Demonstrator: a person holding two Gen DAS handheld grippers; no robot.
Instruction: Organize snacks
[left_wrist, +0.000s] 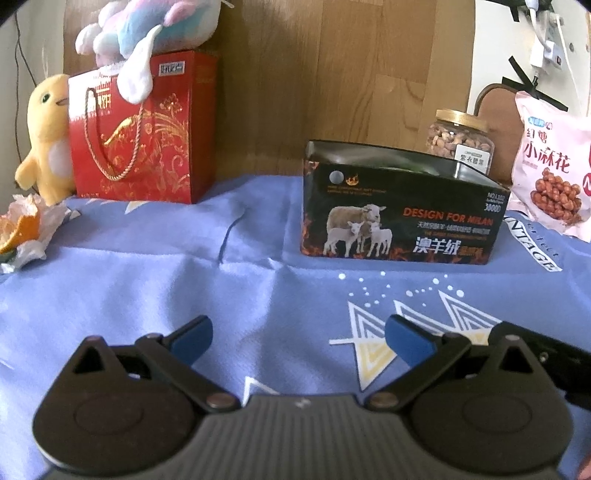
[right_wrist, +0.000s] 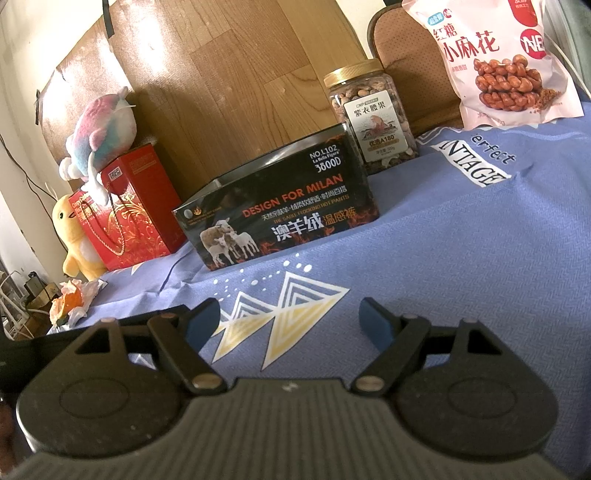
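An open-topped black box (left_wrist: 399, 218) (right_wrist: 280, 218) printed with sheep stands on the blue cloth. Behind it sits a clear jar of nuts (left_wrist: 461, 142) (right_wrist: 373, 118) with a gold lid. A pink snack bag (left_wrist: 554, 173) (right_wrist: 498, 62) leans upright at the right. My left gripper (left_wrist: 299, 341) hovers open over the cloth in front of the box, nothing between its blue pads. My right gripper (right_wrist: 290, 325) is also open and empty, short of the box and jar. What lies inside the box is hard to make out.
A red gift bag (left_wrist: 144, 129) (right_wrist: 129, 210) stands at the back left with a pastel plush toy (left_wrist: 155, 33) (right_wrist: 99, 129) on top and a yellow plush duck (left_wrist: 46, 136) (right_wrist: 75, 240) beside it. Orange peel on tissue (left_wrist: 26, 229) (right_wrist: 72, 299) lies at the left edge. A wooden panel (left_wrist: 332, 74) backs the scene.
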